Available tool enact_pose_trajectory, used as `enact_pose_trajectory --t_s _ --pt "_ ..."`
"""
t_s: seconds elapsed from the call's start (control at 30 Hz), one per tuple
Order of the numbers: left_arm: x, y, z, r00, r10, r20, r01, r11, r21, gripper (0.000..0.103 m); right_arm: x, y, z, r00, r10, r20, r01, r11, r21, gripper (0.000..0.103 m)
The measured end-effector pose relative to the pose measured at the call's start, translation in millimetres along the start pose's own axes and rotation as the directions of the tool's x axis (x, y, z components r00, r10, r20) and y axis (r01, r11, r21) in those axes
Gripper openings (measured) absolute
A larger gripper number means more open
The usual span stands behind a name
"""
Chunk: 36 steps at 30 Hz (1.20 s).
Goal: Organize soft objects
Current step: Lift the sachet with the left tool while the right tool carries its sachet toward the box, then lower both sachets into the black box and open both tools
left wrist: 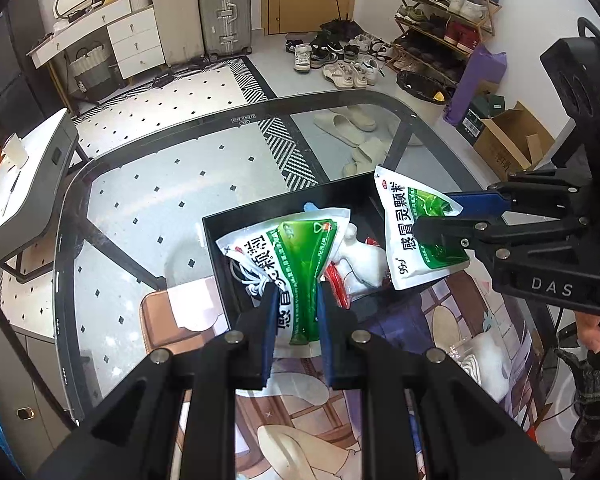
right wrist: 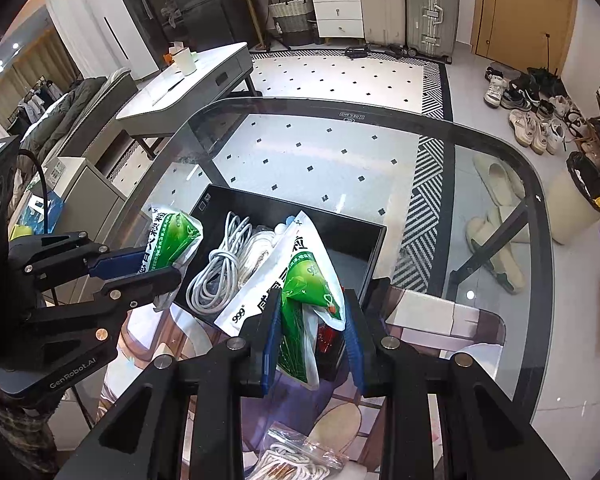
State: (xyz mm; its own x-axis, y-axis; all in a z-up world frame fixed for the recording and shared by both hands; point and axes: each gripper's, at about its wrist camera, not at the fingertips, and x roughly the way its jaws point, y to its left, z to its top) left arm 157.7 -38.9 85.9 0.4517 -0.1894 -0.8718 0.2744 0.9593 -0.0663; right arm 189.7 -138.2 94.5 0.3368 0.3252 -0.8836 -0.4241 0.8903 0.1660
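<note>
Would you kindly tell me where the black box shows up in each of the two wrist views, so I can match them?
Left wrist view: the black box sits at centre, behind the left hand-held gripper and its packet.
Right wrist view: the black box is at centre, above the right hand-held gripper.
Shared landmark: the silver suitcase.

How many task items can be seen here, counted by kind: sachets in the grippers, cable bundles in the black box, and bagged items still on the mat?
Green-and-white sachets, one in the left gripper and one in the right gripper: 2
White cable bundles in the black box: 2
Clear bagged items on the mat: 1
Total: 5
</note>
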Motion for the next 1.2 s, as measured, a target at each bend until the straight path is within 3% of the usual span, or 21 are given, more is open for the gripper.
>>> enact_pose_trajectory --t_s 0.93,1.2 --pt "67.0 -1.9 28.7 0.995 -0.069 -0.077 0.067 0.997 -0.024 0.017 60.7 -9.9 18.9 0.995 0.030 -0.094 -0.030 1.000 0.009 0.029" --pt "73.6 -0.4 26.7 0.992 -0.084 -0.099 0.080 0.996 -0.043 0.024 61.2 -9.5 20.4 0.995 0.031 -0.100 -0.031 1.000 0.007 0.032"
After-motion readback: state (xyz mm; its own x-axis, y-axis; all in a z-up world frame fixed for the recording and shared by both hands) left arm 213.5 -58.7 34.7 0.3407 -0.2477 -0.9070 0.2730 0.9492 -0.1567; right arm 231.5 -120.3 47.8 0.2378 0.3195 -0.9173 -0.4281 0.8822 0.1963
